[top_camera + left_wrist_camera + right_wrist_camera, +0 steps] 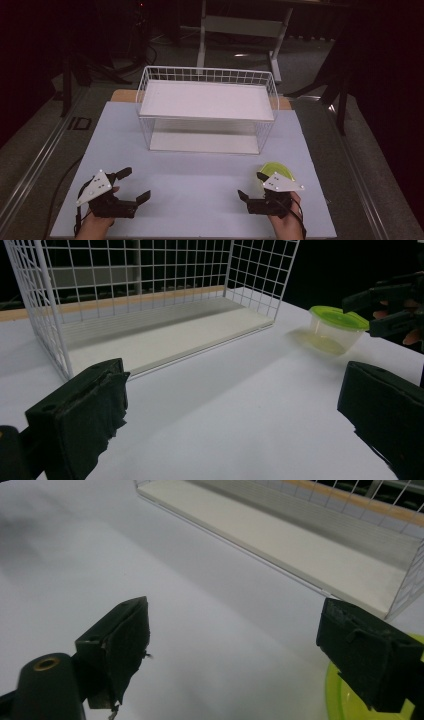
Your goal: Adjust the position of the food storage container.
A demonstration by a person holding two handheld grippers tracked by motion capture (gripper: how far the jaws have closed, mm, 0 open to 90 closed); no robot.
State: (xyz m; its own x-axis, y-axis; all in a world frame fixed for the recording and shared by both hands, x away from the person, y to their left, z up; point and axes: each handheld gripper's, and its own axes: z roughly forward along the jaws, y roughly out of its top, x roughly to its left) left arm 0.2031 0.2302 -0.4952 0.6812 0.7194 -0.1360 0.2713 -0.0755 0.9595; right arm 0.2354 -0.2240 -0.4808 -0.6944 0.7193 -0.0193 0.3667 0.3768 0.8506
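A small clear container with a lime-green lid (278,170) sits on the pale table top (200,170) at the front right. My right gripper (251,185) stands open just left of it, one jaw close beside the lid, nothing between the jaws. In the right gripper view the gripper (245,645) is wide open over bare table, with the green lid (342,700) at the bottom right behind one jaw. My left gripper (135,184) is open and holds nothing at the front left. Across the table, the left gripper view shows the container (334,327) beyond its own gripper (232,410).
A white wire rack (207,107) with an upper shelf and a lower white board stands at the middle back of the table; its open front faces me. The rack (140,315) looms close ahead of the left gripper. Dark floor and stands surround the table.
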